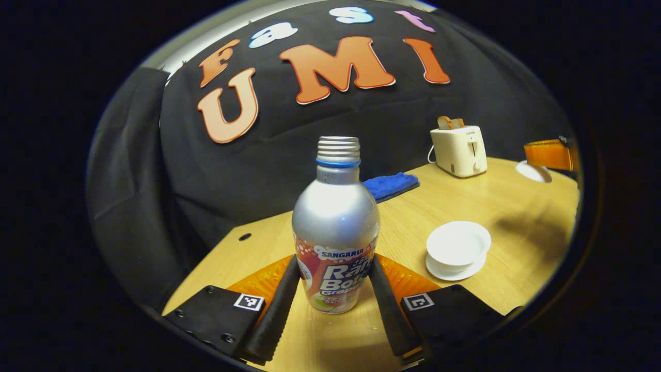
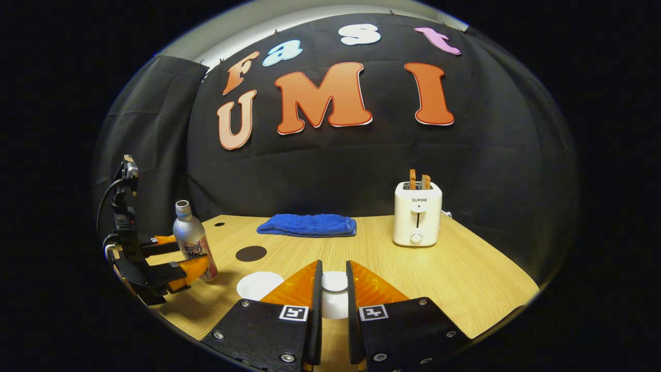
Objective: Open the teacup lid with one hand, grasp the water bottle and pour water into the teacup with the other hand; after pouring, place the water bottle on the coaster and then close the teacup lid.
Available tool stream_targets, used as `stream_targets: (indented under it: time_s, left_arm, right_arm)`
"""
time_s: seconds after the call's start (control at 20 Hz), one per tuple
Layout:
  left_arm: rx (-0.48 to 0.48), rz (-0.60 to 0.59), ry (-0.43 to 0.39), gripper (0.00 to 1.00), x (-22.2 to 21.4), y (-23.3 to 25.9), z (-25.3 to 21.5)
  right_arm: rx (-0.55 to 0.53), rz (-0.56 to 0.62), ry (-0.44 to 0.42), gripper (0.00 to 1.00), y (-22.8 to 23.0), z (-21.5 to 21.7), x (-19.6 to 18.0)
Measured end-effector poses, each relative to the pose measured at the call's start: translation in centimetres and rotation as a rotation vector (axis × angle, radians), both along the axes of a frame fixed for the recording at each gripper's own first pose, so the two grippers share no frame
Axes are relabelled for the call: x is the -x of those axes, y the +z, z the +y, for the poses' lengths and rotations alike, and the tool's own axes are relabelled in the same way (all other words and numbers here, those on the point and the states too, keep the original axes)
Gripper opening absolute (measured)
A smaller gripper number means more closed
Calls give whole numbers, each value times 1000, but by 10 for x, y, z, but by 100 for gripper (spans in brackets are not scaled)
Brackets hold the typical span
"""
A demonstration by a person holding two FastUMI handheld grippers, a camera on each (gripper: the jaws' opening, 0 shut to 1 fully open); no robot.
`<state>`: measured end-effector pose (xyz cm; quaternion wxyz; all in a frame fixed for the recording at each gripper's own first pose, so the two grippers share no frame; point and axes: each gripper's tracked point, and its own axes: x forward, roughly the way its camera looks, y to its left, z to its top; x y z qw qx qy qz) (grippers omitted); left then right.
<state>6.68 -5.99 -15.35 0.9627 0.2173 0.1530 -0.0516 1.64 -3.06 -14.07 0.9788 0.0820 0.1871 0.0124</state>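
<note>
Left gripper view: the left gripper has its jaws set about the lower body of the water bottle, one finger on each side of the label band. Both fingers lie against the bottle's sides, so the jaws hold it. The bottle stands upright on the wooden table, cap on, base between the fingertips. Ahead of the jaws and to their right sits the teacup on its saucer, open, well apart from the bottle. Farther ahead, a blue cloth lies by the back wall; beyond the cup stands a toaster with bread in its slots. At the far right edge a white lid shows under an orange part of the right gripper.

Right gripper view: the right gripper has its jaws narrow, with a white lid between the fingertips; whether both fingers press on it cannot be told. Below it, in the gap, more white shows, likely the cup. Just left of the jaws lies a white round coaster, and farther ahead-left a dark round one. Far left of the jaws the left gripper grips the bottle, upright on the table. The cloth lies ahead, the toaster ahead-right.
</note>
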Motion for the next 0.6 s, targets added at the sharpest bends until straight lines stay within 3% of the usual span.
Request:
stream_targets:
  time_s: [0.05, 0.15, 0.3, 0.6]
  left_arm:
    - [-51, -15, -9, 87, -2, 4, 2]
    - [-137, -39, -24, 79, -5, 11, 5]
    - [-251, -61, -49, 87, -8, 17, 5]
    - [-530, -112, -103, 79, -16, 17, 5]
  right_arm:
    - [-3, 1, -3, 21, 1, -1, 1]
    - [-3, -3, -10, 21, 2, -5, 3]
    - [2, -18, -20, 21, 7, -12, 5]
    - [-12, -17, -38, 21, 6, -23, 7]
